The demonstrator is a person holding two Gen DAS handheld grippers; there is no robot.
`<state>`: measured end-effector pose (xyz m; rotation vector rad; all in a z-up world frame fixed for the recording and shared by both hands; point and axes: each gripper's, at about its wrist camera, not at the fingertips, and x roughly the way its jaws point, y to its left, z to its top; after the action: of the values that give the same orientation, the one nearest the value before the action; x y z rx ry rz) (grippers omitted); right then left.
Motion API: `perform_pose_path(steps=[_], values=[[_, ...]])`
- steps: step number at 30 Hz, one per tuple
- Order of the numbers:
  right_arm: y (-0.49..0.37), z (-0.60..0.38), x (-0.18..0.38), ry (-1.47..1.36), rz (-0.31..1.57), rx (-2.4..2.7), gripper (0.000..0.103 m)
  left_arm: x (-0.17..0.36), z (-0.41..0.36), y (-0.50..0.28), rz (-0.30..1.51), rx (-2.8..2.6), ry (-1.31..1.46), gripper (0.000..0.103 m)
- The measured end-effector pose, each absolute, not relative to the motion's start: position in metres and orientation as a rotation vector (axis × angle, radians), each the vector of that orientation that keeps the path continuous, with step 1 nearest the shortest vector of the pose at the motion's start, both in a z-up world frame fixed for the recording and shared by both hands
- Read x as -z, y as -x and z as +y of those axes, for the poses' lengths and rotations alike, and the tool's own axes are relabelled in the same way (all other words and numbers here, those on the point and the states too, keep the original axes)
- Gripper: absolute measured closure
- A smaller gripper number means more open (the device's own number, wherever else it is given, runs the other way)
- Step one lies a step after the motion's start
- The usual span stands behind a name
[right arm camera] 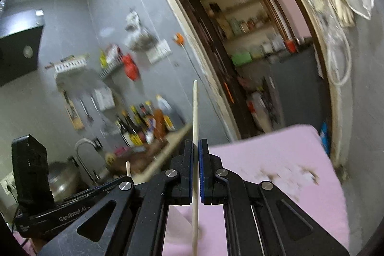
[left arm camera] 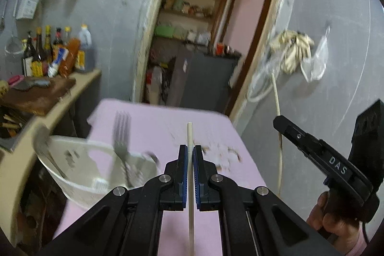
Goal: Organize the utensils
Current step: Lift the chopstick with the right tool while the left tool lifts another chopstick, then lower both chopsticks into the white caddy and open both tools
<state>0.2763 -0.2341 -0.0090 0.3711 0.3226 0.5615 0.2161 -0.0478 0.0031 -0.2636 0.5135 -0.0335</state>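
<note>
My left gripper point(left arm camera: 190, 151) is shut on a pale chopstick point(left arm camera: 189, 136) that runs up between the blue pads, held above the pink table point(left arm camera: 158, 126). A clear plastic container point(left arm camera: 79, 172) stands at the table's left, with a metal fork point(left arm camera: 121, 136) and a spoon point(left arm camera: 42, 143) upright in it. My right gripper point(right arm camera: 197, 145) is shut on a second pale chopstick point(right arm camera: 195, 112), raised above the table. The right gripper also shows at the right of the left wrist view point(left arm camera: 319, 150), and the left one at the lower left of the right wrist view point(right arm camera: 72, 193).
A wooden counter point(left arm camera: 79, 85) at the left carries sauce bottles point(left arm camera: 55, 52) and a cutting board point(left arm camera: 40, 95). A doorway point(left arm camera: 204, 28) opens behind the table. A mop point(left arm camera: 288, 52) hangs on the grey wall at the right. A faucet point(right arm camera: 84, 155) stands near a pot.
</note>
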Motion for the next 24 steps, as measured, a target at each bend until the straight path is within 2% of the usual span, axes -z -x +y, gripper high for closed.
perform_pose_path(steps=[10,17,24], values=[[-0.275,-0.144,-0.026,-0.346,0.192,-0.549,0.099,-0.061,0.034,-0.220,0.336,-0.036,0.233,0.098],[-0.279,-0.101,-0.034,-0.345,0.146,-0.532,0.099,-0.068,0.086,-0.224,0.280,-0.083,0.241,0.098],[-0.295,-0.085,-0.008,-0.418,0.168,-0.508,0.099,-0.057,0.135,-0.239,0.258,-0.135,0.280,0.098]])
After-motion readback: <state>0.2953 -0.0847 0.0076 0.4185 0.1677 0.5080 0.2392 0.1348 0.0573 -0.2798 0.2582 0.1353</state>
